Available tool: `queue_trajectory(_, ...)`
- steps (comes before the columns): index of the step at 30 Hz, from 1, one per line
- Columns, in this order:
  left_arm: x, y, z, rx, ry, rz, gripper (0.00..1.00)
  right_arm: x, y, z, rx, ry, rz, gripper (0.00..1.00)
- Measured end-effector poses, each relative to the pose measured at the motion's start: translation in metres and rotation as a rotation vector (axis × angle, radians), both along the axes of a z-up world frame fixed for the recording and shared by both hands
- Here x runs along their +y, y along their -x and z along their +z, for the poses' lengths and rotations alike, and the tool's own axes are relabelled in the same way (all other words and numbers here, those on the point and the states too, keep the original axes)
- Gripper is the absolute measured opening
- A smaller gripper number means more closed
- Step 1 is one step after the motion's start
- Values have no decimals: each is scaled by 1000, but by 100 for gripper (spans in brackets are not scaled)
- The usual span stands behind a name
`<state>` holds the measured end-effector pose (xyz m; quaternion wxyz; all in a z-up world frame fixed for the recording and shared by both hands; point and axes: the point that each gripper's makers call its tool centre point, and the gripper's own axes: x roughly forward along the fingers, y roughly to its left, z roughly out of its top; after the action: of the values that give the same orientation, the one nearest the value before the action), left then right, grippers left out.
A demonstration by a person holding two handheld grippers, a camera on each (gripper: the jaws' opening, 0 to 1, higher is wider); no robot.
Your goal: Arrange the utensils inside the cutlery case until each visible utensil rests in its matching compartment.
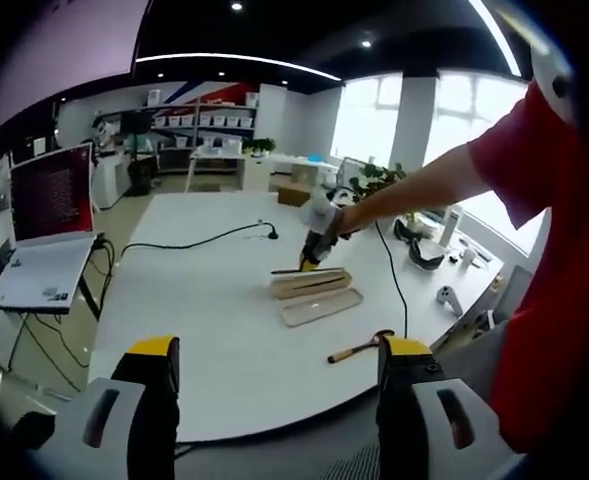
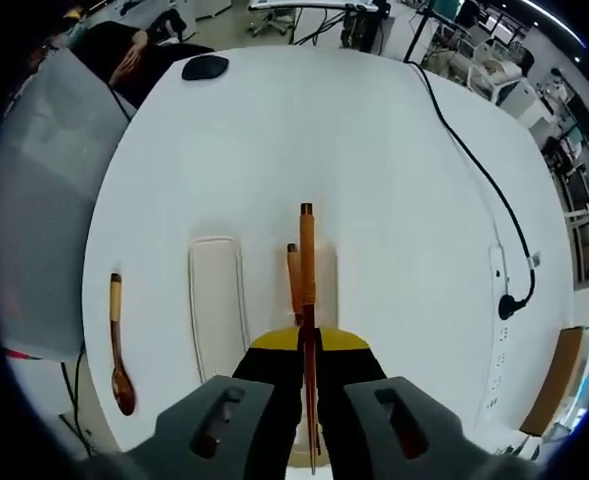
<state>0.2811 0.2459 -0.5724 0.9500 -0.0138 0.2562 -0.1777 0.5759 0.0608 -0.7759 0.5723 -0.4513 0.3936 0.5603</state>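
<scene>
A white round-edged table (image 1: 224,330) spans an open-plan office, and on it the wooden cutlery case (image 1: 310,283) sits near the middle with its pale lid (image 1: 321,307) lying just beside it. In the left gripper view a person in a red sleeve (image 1: 534,150) reaches across the table, holding the right gripper (image 1: 312,262) down over the case; the left gripper (image 1: 274,400) is held back near the table's near edge, its yellow-tipped jaws wide apart and empty. In the right gripper view the right gripper's jaws are closed on a wooden chopstick (image 2: 307,300), which points forward along the jaws above the case, while a second chopstick (image 2: 293,280) lies just beside it, lower down; whether it rests in a compartment cannot be told. A wooden spoon (image 2: 118,345) lies alone on the table on the far side of the lid from the case, close to the table's rim. A black cable (image 2: 474,165) runs across the tabletop to a plug (image 2: 507,306), well apart from the case. Off the table's end an open laptop (image 1: 46,225) with a red screen stands on a small stand, and a potted plant (image 1: 374,180) sits by the bright windows.
</scene>
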Motion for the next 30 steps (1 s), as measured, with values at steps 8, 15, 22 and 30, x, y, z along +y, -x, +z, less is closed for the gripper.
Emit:
queue_trajectory(8,3,3,-7,27,-47,3,82,-6,1,-8,5,1,-6,0)
queue_trajectory(15,0,4,-9,37,-52,-1,81,-12,2,-14,9,10,3,0)
queue_trajectory(22,2,5,-10,45,-56,4,81,-13,7,-21,19,11,9,0)
queue_trajectory(30,2,6,-11,55,-70,2,80,-13,6,-23,16,10,2,0)
